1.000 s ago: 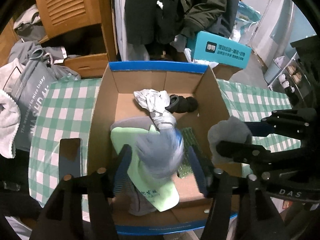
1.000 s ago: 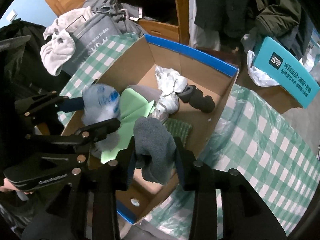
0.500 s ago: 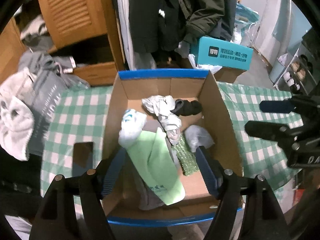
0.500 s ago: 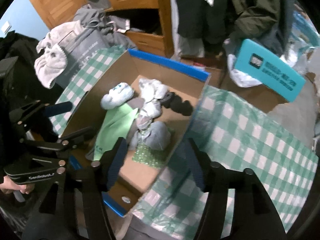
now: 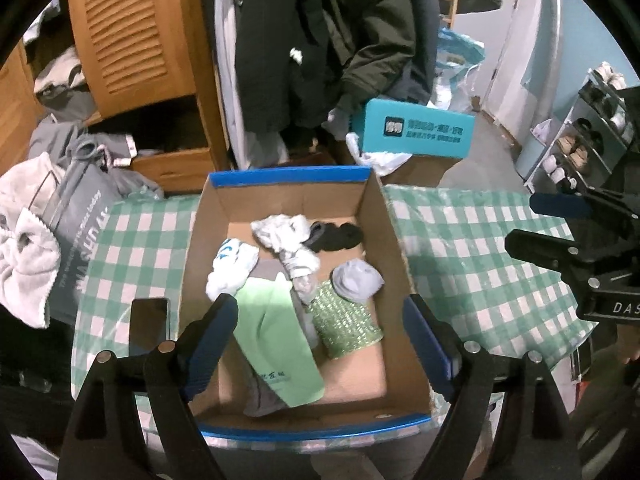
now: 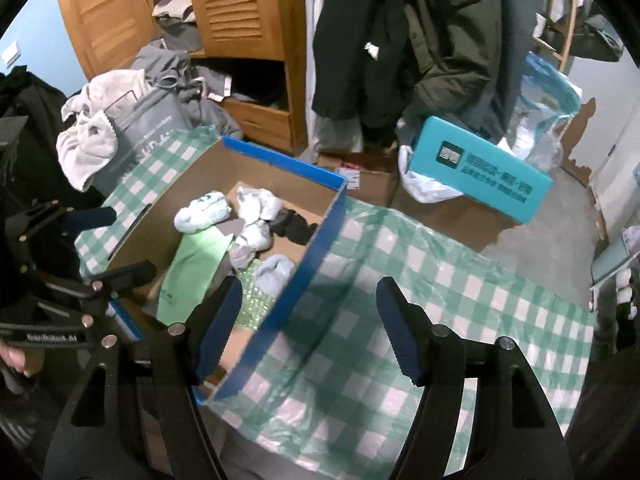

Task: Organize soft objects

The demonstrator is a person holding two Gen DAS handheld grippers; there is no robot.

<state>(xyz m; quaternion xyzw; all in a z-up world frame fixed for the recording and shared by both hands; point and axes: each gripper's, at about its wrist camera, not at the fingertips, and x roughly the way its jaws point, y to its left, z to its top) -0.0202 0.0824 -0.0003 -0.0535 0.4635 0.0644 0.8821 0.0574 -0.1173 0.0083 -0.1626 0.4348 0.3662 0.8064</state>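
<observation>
A cardboard box with blue rim (image 5: 288,174) (image 6: 320,240) stands on the green checked tablecloth (image 5: 460,240) (image 6: 420,280). In it lie a white-and-blue sock ball (image 5: 232,266) (image 6: 202,212), a grey sock ball (image 5: 356,280) (image 6: 274,272), a light green cloth (image 5: 276,340) (image 6: 192,264), a green sparkly roll (image 5: 346,324), crumpled white socks (image 5: 280,232) (image 6: 256,204) and a black sock (image 5: 336,236) (image 6: 292,226). My left gripper (image 5: 320,344) is open and empty above the box. My right gripper (image 6: 310,324) is open and empty over the box's right wall and the cloth.
A grey bag (image 5: 80,248) with white towels (image 5: 24,256) lies left of the box. A dark phone (image 5: 148,328) lies on the tablecloth beside the box. A teal box (image 5: 416,134) (image 6: 480,172), a wooden wardrobe (image 5: 132,40) and hanging coats (image 5: 320,40) stand behind.
Both grippers opened and dropped their sock balls into the box: the white-and-blue one at the left, the grey one at the right. Both grippers then rose and drew back.
</observation>
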